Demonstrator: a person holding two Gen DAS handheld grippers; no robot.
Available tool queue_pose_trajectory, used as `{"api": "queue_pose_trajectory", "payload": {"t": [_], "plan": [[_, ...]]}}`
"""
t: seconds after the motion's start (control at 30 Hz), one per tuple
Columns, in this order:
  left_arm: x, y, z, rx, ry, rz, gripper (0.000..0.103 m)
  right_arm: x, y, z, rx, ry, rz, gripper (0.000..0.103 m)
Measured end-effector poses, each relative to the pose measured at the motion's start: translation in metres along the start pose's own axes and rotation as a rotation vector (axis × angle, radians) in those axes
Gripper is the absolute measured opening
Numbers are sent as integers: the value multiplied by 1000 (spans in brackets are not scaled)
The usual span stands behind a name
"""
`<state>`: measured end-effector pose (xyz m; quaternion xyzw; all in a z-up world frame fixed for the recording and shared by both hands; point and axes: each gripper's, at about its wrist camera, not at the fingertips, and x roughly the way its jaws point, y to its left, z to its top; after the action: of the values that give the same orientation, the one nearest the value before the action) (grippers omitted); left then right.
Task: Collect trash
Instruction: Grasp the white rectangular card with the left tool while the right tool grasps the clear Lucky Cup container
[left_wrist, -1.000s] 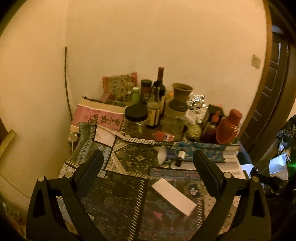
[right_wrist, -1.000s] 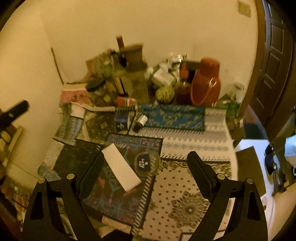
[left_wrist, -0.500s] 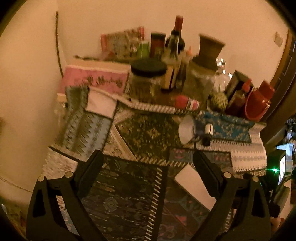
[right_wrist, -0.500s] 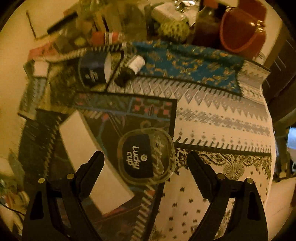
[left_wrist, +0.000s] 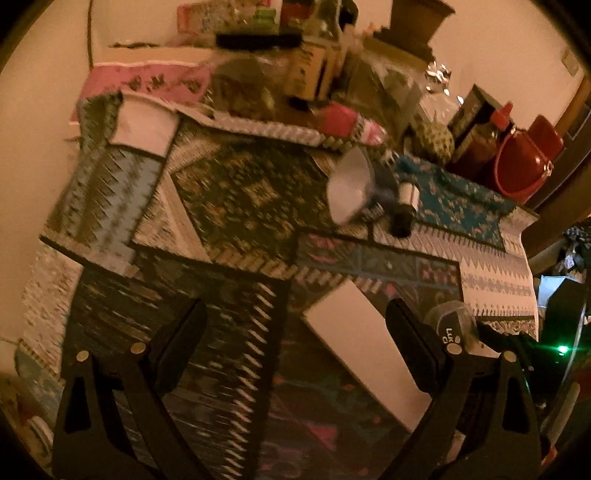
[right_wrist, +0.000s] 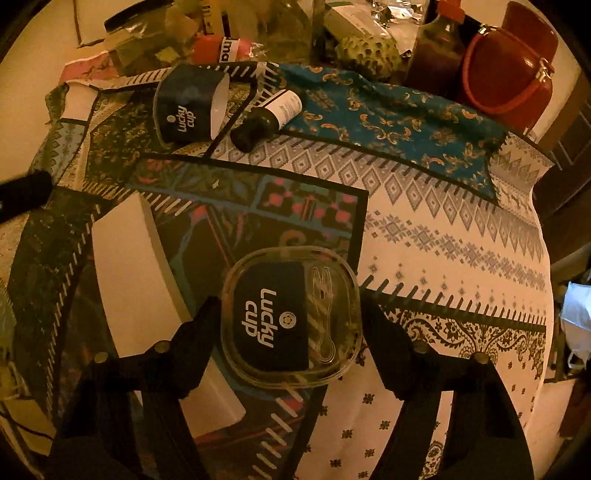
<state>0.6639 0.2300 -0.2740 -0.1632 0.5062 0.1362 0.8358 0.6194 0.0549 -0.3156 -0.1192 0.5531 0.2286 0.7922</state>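
Observation:
A clear plastic "Lucky cup" lid (right_wrist: 291, 317) lies on the patterned tablecloth (right_wrist: 461, 251). My right gripper (right_wrist: 290, 317) is open, one finger on each side of the lid, just above the cloth. A white paper slip (right_wrist: 136, 273) lies left of the lid. A tipped dark "Lucky cup" paper cup (right_wrist: 186, 105) and a small dark bottle (right_wrist: 266, 118) lie further back. My left gripper (left_wrist: 295, 332) is open and empty above the cloth; the paper slip (left_wrist: 354, 347), cup (left_wrist: 351, 192) and lid (left_wrist: 452, 325) show in its view.
Jars, bottles, a red tube (right_wrist: 221, 48) and a red container (right_wrist: 506, 70) crowd the back of the table. A pink box (left_wrist: 147, 77) stands at the back left. The table's right edge (right_wrist: 543, 258) drops toward the floor and a door.
Both grippers have moved down and forward toward the table. The right one now straddles the lid, which was ahead of the fingers before.

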Motion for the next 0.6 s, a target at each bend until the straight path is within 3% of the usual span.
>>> {"api": "queue_pose_trajectory", "payload": {"t": [0.27, 0.43, 0.6], "plan": [[29, -35, -20, -107, 100, -4, 96, -46, -51, -13, 138, -80, 2, 71], [43, -55, -35, -142, 117, 58, 90, -79, -80, -25, 210, -137, -20, 71], [50, -74, -45, -114, 80, 153, 85, -93, -88, -32, 241, -165, -23, 71]]}}
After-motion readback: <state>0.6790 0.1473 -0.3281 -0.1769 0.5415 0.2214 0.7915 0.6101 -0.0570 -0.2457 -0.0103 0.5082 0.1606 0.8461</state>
